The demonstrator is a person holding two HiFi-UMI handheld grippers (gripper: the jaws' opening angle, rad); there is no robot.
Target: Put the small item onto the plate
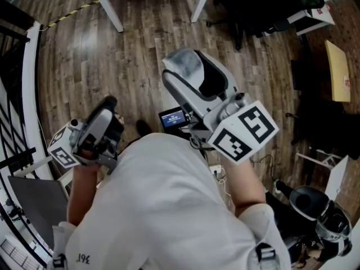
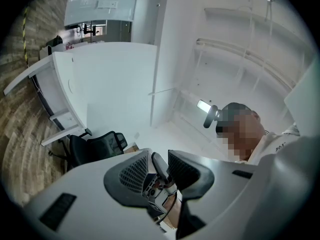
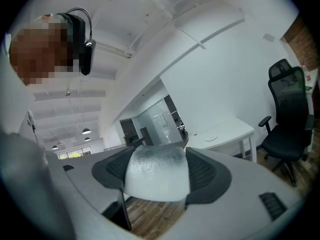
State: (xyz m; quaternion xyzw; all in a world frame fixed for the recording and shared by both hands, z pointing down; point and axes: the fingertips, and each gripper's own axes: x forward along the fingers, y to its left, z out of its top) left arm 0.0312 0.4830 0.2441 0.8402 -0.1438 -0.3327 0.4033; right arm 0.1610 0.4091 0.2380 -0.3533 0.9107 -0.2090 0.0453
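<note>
Your right gripper (image 3: 157, 156) has its fingers (image 3: 205, 171) clamped on the small item (image 3: 157, 176), a frosted, whitish dome-shaped piece that fills the space between the two dark ribbed pads. Its rounded end points away along the fingers and its flat cut edge sits back toward the gripper body. It looks about as wide as it is long, so no long axis stands out, and whether it is hollow cannot be told.

From your head view the item (image 1: 183, 66) shows at the far end of the right gripper (image 1: 188, 75), held up in front of your chest over the wooden floor (image 1: 146, 49). The marker cube (image 1: 244, 131) is nearer you, above your right wrist.

Your left gripper (image 2: 159, 159) has its fingers (image 2: 132, 174) drawn close, with only a narrow slot between them. A slim grey piece (image 2: 159, 165) shows in that slot, and you cannot tell whether it is pinched or merely seen through the gap. In the head view the left gripper (image 1: 107, 108) sits at the left beside your white shirt (image 1: 169, 207).

A small lit screen (image 1: 173, 118) lies on the floor between the two grippers. Far off stand a white bench (image 3: 225, 136) and, right of it, a black office chair (image 3: 287, 114).
</note>
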